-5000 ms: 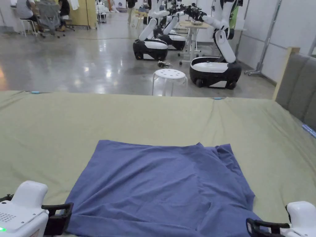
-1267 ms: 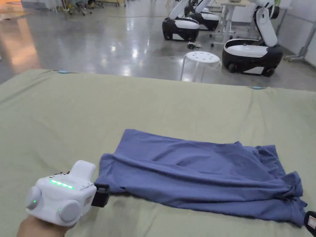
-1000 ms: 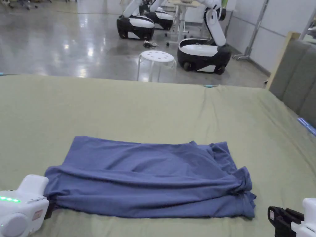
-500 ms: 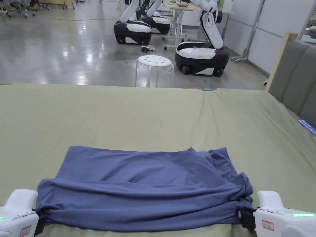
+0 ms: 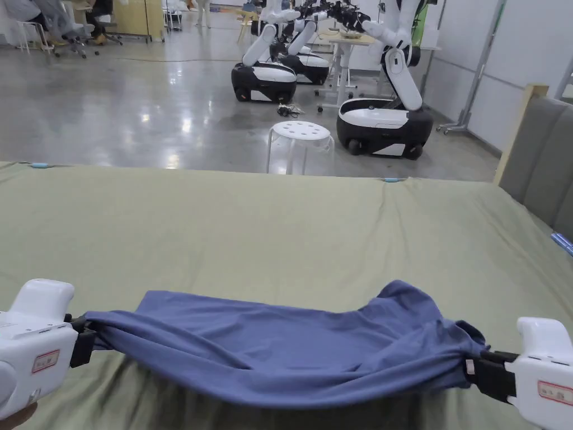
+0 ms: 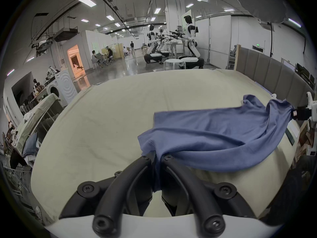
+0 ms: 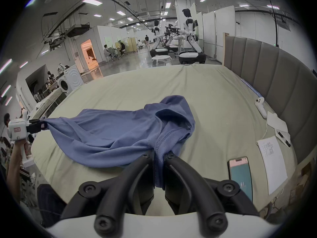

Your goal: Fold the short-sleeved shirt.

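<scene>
The blue shirt (image 5: pixel 291 347) is held stretched across the lower part of the head view, its near edge lifted off the green bed cover (image 5: pixel 280 224). The left gripper (image 6: pixel 158 155) is clamped on one end, the right gripper (image 7: pixel 158 153) on the other. The shirt appears already doubled once; laying it down and further folds seem left.

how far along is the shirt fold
Partway. Done: the blue shirt is already doubled into a long band. In hand: the left gripper and right gripper are each shut on one end, holding it slung above the green bed sheet. Left: lay it down, fold it smaller, and let go.
</scene>
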A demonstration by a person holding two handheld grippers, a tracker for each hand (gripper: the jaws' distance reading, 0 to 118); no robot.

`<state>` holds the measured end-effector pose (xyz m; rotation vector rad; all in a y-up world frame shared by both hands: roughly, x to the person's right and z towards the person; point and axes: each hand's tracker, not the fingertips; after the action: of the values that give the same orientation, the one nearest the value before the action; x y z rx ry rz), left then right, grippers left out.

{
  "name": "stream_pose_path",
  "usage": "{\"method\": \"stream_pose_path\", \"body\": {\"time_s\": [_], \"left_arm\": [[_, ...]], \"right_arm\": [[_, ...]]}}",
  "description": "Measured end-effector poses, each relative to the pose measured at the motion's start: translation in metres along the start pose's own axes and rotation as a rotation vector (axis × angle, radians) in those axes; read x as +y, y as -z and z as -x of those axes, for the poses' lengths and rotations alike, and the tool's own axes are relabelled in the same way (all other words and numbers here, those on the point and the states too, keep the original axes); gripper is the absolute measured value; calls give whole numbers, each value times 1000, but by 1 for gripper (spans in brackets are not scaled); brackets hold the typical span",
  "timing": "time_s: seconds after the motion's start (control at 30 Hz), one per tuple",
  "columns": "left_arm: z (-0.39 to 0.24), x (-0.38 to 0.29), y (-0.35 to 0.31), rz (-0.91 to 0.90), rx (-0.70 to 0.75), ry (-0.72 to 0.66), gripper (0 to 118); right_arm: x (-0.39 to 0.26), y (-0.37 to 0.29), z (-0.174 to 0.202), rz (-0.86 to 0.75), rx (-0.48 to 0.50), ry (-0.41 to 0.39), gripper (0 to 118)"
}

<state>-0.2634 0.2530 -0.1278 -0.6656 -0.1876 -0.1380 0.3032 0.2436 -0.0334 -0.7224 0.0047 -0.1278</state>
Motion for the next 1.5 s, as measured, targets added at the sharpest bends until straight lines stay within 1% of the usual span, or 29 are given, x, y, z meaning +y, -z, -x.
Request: {"method": "stream_pose_path", "body": {"time_s": [0.07, 0.13, 0.23, 0.3, 0.37, 0.4, 0.43, 0.47, 0.5, 0.53, 0.57, 0.63, 0.7, 0.73, 0.8, 0.83, 0.87, 0.9, 0.93, 0.97, 1.0, 1.07, 1.17, 1.27, 1.33, 1.4, 1.43, 1.47, 1.5], "left_arm": [[10, -18, -10, 18, -13, -2, 6], [14, -44, -18, 75, -41, -37, 6], [20, -93, -9, 168, -43, -62, 6], [23, -115, -1, 188, -54, -106, 6], [14, -120, -3, 167, -49, -91, 7], [13, -119, -5, 165, -27, -76, 11], [13, -115, -13, 157, 6, -43, 37], [12, -110, -26, 105, 12, -18, 60], [12, -104, -40, 34, 18, -10, 76], [9, -96, -55, -53, 30, -1, 81], [6, -90, -66, -120, 36, 7, 81], [-8, -73, -84, -238, 45, 2, 81], [-24, -62, -91, -345, 19, -10, 81], [-35, -55, -92, -390, 6, -17, 81], [-50, -50, -89, -443, 16, -19, 81], [-57, -48, -84, -437, 24, -12, 79], [-62, -45, -78, -426, 27, -8, 74], [-63, -46, -74, -415, 21, -4, 56], [-64, -47, -70, -398, 18, -6, 16], [-65, -48, -64, -378, 28, -14, 9], [-64, -47, -59, -349, 52, -6, 9], [-55, -43, -45, -272, -8, -12, 9], [-46, -30, -11, -168, 22, 7, 9], [-29, -11, 42, -71, 18, -18, 9], [-13, 4, 91, 44, -17, -61, 9], [-9, 19, 133, 137, -18, -42, 9], [-9, 24, 153, 170, -2, -10, 17], [-11, 31, 174, 205, 9, 29, 37], [-10, 35, 194, 216, 20, 43, 62]], "right_arm": [[-20, -9, -3, 37, 6, 5, 11], [-50, -13, -5, 89, -6, 8, 11], [-90, -5, -13, 151, 10, 78, 11], [-103, 2, -14, 169, 0, 111, 11], [-107, 5, -17, 155, 6, 120, 11], [-99, 4, -21, 159, 16, 139, 11], [-93, -5, -20, 125, 5, 123, 25], [-85, -17, -17, 73, -11, 89, 40], [-76, -31, -13, 34, -23, 53, 54], [-65, -43, -7, -23, -27, 21, 68], [-58, -55, -1, -79, -20, 8, 82], [-44, -74, 17, -217, -8, -15, 102], [-36, -84, 38, -342, 12, -38, 109], [-35, -86, 50, -412, -6, -65, 111], [-38, -87, 75, -542, -85, -124, 110], [-39, -85, 83, -561, -115, -133, 103], [-40, -83, 89, -573, -130, -122, 86], [-41, -82, 92, -579, -123, -110, 52], [-40, -75, 90, -569, -95, -84, 9], [-41, -73, 90, -564, -73, -59, 6], [-42, -72, 90, -569, -57, -48, 6], [-40, -67, 89, -552, -56, -62, 6], [-39, -57, 87, -509, -44, -80, 6], [-39, -41, 82, -471, -40, -68, 6], [-38, -31, 79, -447, -45, -63, 6], [-36, -23, 74, -431, -58, -61, 6], [-35, -19, 71, -421, -68, -59, 6], [-33, -14, 66, -406, -75, -56, 6], [-31, -9, 61, -395, -85, -50, 6]]}}
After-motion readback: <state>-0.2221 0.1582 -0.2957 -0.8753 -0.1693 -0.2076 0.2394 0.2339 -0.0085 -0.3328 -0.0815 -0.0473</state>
